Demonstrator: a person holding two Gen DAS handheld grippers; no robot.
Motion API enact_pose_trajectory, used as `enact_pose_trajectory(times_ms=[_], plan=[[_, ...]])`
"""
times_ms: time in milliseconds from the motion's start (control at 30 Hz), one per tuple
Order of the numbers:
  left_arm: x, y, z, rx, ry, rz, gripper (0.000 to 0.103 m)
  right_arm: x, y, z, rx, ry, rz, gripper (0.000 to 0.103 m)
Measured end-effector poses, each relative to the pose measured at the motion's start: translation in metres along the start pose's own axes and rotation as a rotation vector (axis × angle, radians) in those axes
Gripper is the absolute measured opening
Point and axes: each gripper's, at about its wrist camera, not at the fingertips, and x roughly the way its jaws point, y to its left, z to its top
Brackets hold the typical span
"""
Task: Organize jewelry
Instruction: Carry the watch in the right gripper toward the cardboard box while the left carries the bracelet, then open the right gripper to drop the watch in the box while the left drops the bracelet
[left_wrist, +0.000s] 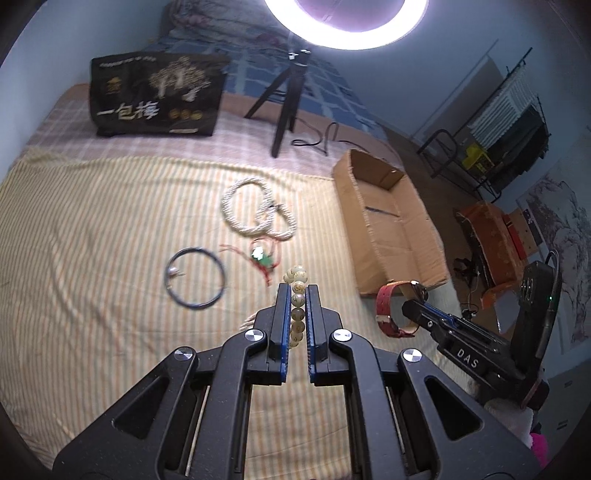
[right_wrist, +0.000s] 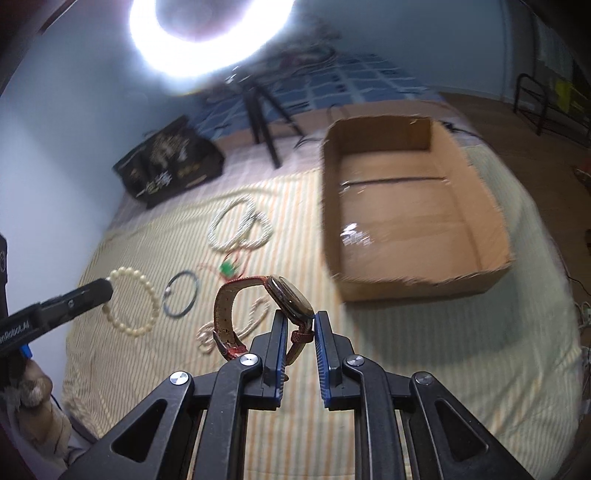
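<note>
My left gripper (left_wrist: 299, 291) is shut on a cream bead bracelet (left_wrist: 297, 306) and holds it above the striped bed; the bracelet also shows in the right wrist view (right_wrist: 133, 302). My right gripper (right_wrist: 298, 317) is shut on a red-strap watch (right_wrist: 258, 310), lifted above the bed, left of and short of the open cardboard box (right_wrist: 406, 206). The watch also shows in the left wrist view (left_wrist: 397, 306). On the bed lie a white rope necklace (left_wrist: 255, 214), a dark bangle (left_wrist: 195, 277) and a green charm on red cord (left_wrist: 262, 258).
A black printed bag (left_wrist: 155, 96) and a ring-light tripod (left_wrist: 284, 96) stand at the back of the bed. The cardboard box (left_wrist: 391, 221) sits at the bed's right side. A pale cord (right_wrist: 229, 325) lies under the watch.
</note>
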Motion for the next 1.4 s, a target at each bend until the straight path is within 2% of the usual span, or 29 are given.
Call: enact_pose_trajectory(times_ms=[400, 800, 1033, 1400], plan=[[0.031, -0.055, 0.013, 0.053, -0.009, -0.048, 0.005, -0.001, -0.046, 0.03, 0.04, -0.068, -0.135, 0.013], [0.073, -0.112, 0.02, 0.097, 0.0, -0.12, 0.005, 0.003, -0.088, 0.057, 0.105, -0.096, -0.213, 0.013], [0.097, -0.125, 0.018, 0.11, 0.02, -0.117, 0.005, 0.004, -0.115, 0.058, 0.161, -0.086, -0.233, 0.013], [0.116, -0.126, 0.02, 0.116, 0.03, -0.105, 0.005, 0.011, -0.122, 0.057, 0.169, -0.066, -0.231, 0.013]])
